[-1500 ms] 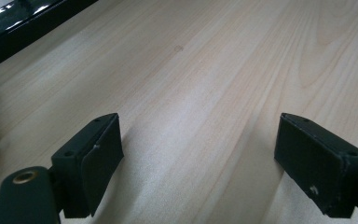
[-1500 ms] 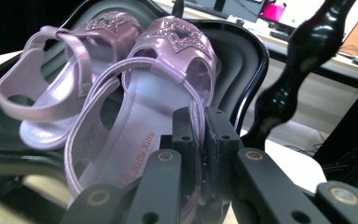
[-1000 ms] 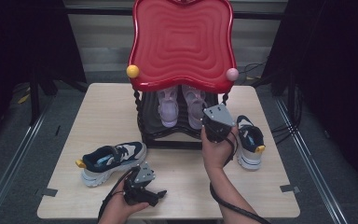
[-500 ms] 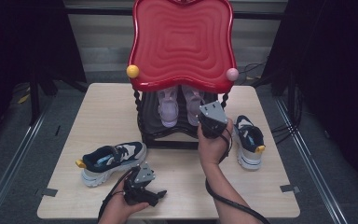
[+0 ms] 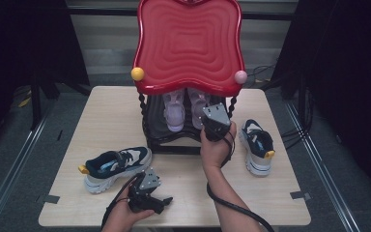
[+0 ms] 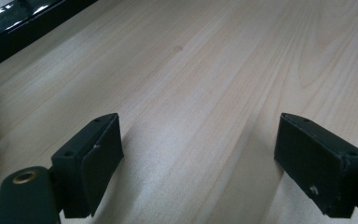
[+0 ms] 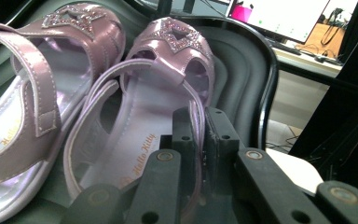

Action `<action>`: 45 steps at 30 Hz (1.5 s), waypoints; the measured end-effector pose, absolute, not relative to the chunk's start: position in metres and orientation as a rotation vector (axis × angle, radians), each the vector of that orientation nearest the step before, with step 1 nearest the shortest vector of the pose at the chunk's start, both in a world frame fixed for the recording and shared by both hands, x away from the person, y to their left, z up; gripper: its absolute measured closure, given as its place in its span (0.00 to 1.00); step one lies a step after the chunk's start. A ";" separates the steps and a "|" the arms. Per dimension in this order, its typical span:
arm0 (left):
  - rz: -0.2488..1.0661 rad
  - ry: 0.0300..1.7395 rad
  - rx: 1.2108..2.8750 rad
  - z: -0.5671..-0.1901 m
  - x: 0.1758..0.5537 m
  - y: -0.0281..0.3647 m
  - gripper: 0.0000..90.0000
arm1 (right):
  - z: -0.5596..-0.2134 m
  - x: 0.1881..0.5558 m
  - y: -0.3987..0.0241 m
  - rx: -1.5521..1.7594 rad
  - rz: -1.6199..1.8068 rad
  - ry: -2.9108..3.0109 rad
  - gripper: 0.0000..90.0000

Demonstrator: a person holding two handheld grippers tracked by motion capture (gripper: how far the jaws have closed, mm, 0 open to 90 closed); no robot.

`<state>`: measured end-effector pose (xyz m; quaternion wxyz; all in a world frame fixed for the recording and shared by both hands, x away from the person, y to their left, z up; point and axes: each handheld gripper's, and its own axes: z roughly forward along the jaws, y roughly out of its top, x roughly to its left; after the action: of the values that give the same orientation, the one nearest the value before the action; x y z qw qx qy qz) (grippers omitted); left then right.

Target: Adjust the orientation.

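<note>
Going left to right from the black shoe rack (image 5: 174,140): the left gripper (image 5: 147,193) sits near the front of the tabletop (image 5: 111,111), in front of the rack, jaws spread wide over bare wood with nothing in them. The right gripper (image 7: 200,140) is clamped on the thin back strap of the right-hand pink sandal (image 7: 154,93), which sits on the rack's lower shelf beside its twin (image 7: 37,88). Looks like the grab step, so next is probably lifting it out from under the red top (image 5: 189,43) without snagging.
</note>
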<state>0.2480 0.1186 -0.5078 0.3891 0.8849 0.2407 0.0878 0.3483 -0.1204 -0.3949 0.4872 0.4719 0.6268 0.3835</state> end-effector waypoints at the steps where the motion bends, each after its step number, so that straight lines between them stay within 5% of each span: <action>1: 0.221 0.612 2.251 -0.508 0.248 0.119 0.16 | -0.396 0.349 -0.119 1.151 0.928 1.523 0.92; 32: 0.223 0.607 2.256 -0.508 0.248 0.119 0.16 | -0.408 0.347 -0.107 1.153 0.961 1.556 0.89; 45: 0.226 0.596 2.268 -0.507 0.248 0.119 0.16 | -0.400 0.337 -0.114 1.134 1.015 1.551 0.76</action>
<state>0.2483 0.1193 -0.5072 0.3830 0.8893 0.2336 0.0886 0.3375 -0.1139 -0.4000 0.4657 0.4619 0.6317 0.4133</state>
